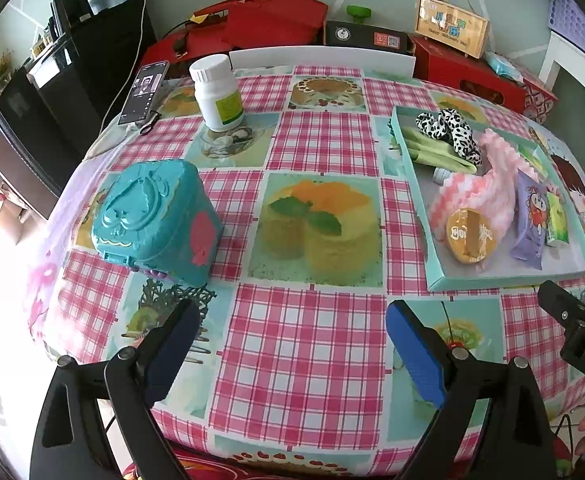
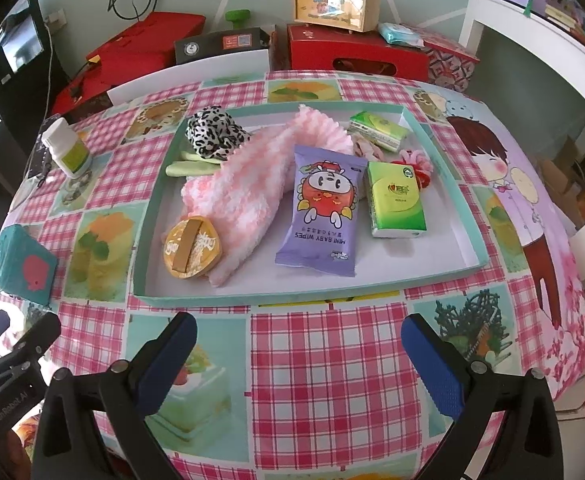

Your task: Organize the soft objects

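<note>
A shallow teal tray on the checked tablecloth holds soft things: a pink-and-white fluffy cloth, a leopard-print scrunchie, a purple baby-wipes pack, two green tissue packs, a green cloth, pink hair ties and a round yellow packet. My left gripper is open and empty over the table's front. My right gripper is open and empty just in front of the tray.
A teal toy box sits at the left. A white pill bottle and a phone lie at the far left. Red boxes and a wooden case stand behind the table.
</note>
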Action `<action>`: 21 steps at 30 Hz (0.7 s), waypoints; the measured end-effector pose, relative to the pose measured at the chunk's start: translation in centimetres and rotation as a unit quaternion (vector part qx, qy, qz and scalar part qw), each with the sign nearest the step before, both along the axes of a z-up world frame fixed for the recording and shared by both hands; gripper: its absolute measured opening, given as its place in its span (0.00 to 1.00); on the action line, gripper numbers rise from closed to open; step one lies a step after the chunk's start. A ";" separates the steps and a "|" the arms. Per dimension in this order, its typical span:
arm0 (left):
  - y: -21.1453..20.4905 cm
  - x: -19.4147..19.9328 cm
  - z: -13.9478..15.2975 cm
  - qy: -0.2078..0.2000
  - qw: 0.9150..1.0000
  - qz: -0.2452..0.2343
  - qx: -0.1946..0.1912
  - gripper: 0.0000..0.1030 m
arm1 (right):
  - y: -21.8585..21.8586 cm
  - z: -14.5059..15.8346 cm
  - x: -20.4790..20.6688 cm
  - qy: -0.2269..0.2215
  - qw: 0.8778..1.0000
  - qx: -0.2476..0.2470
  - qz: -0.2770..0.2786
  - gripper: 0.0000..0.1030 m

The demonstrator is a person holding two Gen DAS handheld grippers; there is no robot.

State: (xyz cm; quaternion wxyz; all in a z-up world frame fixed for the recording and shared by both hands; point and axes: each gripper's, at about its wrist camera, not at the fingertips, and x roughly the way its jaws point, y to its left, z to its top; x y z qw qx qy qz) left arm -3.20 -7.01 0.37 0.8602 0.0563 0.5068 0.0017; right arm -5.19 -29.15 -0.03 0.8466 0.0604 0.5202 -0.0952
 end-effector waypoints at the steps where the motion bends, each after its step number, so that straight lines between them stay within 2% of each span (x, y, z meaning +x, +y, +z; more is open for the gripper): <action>1: 0.0 0.1 -0.1 0.001 1.000 0.000 0.000 0.92 | 0.0 -0.1 0.0 0.000 1.000 0.000 0.000 1.00; 11: 0.2 0.7 -1.4 0.022 1.000 0.007 -0.019 0.92 | -0.1 -0.9 0.4 0.007 1.000 0.001 0.003 1.00; 21: -0.2 0.9 -1.9 0.031 0.999 -0.001 -0.010 0.92 | 0.5 -1.2 0.7 0.010 1.000 -0.008 0.012 1.00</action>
